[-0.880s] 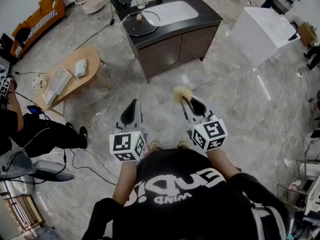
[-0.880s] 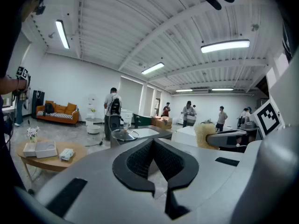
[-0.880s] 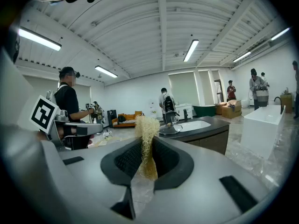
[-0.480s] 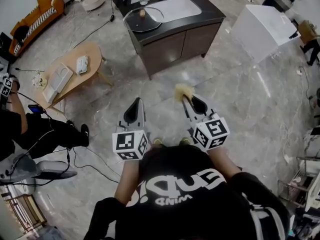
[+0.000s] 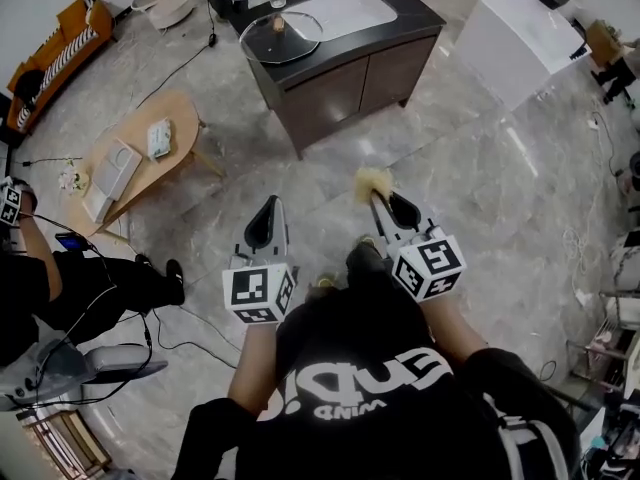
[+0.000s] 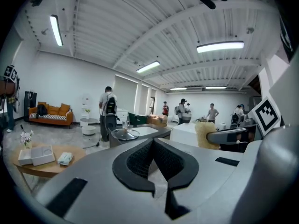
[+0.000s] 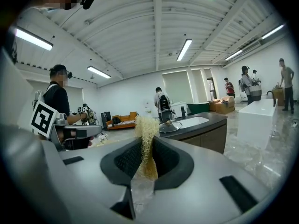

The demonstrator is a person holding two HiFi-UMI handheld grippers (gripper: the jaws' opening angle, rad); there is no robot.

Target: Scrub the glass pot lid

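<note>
Since my left gripper (image 5: 266, 220) is clamped shut on nothing, well short of the counter (image 5: 340, 54), it's free to steady the glass lid (image 5: 284, 44) on the counter's left end. I'd grab it by the knob (image 5: 278, 26), since it looks rigid, slick and breakable. The right gripper (image 5: 384, 206), also well short of the counter, is pinching the soft scrubber (image 5: 372, 181).

Open floor (image 5: 330, 183) is stretching from the left gripper (image 5: 269, 206) and right gripper (image 5: 378, 200) up to the counter (image 5: 340, 88); the scrubber (image 5: 372, 180) is poking out into free air ahead of the right one. The lid (image 5: 282, 38) is lying on the counter's left end, sink (image 5: 345, 13) just beside it. A table (image 5: 140, 183) is crowding the left flank, a white block (image 5: 515, 43) the right. A person (image 5: 100, 286) and cables (image 5: 190, 328) are taking up the near left.
</note>
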